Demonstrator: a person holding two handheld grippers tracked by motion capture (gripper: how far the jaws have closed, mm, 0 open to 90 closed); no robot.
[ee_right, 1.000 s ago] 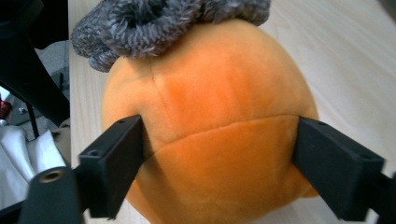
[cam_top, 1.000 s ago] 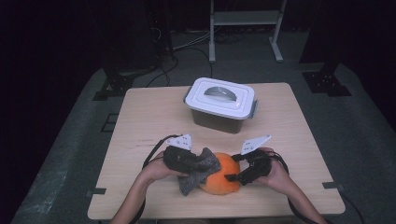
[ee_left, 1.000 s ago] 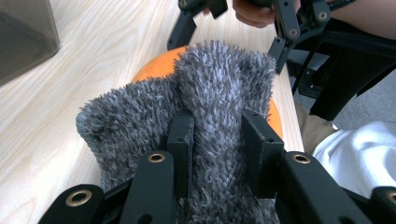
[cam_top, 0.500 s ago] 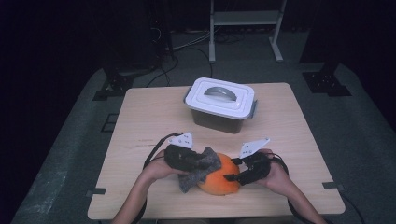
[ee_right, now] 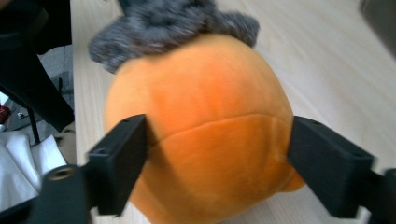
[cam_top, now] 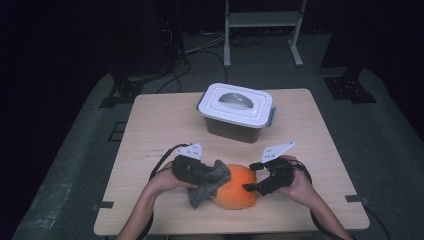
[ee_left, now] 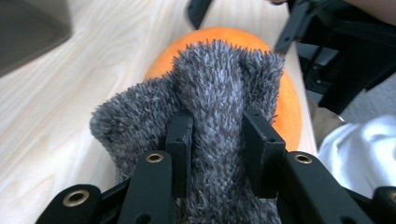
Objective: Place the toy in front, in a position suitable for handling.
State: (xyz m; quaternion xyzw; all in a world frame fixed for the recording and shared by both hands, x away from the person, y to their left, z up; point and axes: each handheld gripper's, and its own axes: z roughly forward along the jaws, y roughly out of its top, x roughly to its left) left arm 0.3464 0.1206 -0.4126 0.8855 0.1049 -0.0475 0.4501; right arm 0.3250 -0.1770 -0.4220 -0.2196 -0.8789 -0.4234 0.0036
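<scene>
**Two grippers on one orange plush: wiping under way**

Two tools meet at the near edge of the wooden table. The left gripper has its jaws closed on a fold of the grey cloth, a shaggy microfibre piece that bunches up between them and drapes over the top and left side of the orange plush. The left gripper view shows the pile squeezed firmly between the two black jaws, with the cloth lying against the orange surface beyond them.

The right gripper holds the plush from the other side. In the right gripper view its jaws stand wide, one against each flank of the round orange body, and they seem to press in a little, so I judge it a steadying grip rather than a loose straddle.

The plush sits on the table just in front of the person, between both hands, well apart from the white-lidded container farther back, whose lid is on.

As to progress, the work looks to be in its middle: cloth and plush are in contact and the plush is braced, so the set-up is done. Most of the orange surface is bare of cloth, and whether any of it has been wiped cannot be read from these pictures. What remains, by my judgement, is to draw the cloth across the rest of the surface.
</scene>
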